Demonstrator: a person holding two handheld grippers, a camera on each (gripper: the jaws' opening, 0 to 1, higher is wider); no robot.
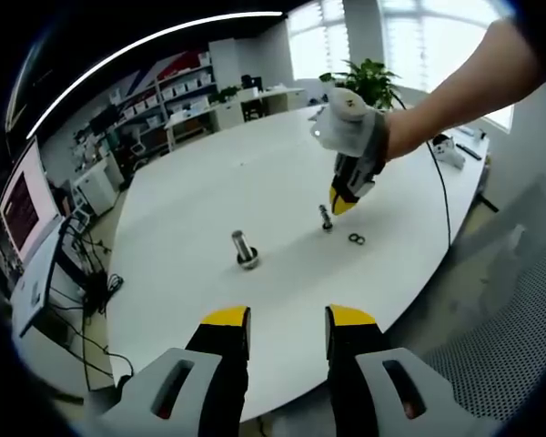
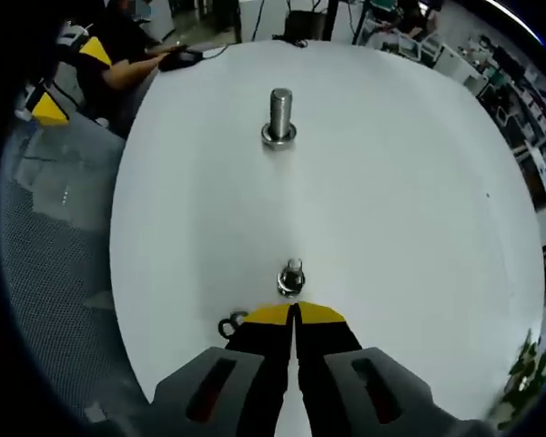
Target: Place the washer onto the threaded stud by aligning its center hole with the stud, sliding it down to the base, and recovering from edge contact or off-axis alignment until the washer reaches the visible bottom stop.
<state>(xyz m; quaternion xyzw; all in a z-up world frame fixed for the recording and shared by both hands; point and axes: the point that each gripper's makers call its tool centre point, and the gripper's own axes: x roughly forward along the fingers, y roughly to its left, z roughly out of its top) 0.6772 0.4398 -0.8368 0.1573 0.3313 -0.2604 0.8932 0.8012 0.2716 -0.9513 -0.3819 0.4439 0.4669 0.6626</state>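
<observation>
The small threaded stud [image 2: 291, 276] stands upright on the white surface [image 2: 400, 182] just ahead of my right jaws, almost touching their yellow tips; it seems to carry a ring at its base, though I cannot tell whether that is a washer already seated or part of the stud. Loose washers [image 2: 232, 323] lie flat on the surface just to the left of those jaws, one or two, too small to count in the right gripper view; in the left gripper view they show as two dark rings [image 1: 356, 238] beside the stud [image 1: 325, 218]. My right gripper [image 2: 294, 312] has its jaws pressed together with nothing visible between them; my left gripper [image 1: 287, 317] hangs well back with jaws wide and empty. A larger stud [image 2: 280, 116] stands far ahead, well apart. Judging from this, the loose washers are not yet picked up; grasping, aligning and sliding down all remain.
</observation>
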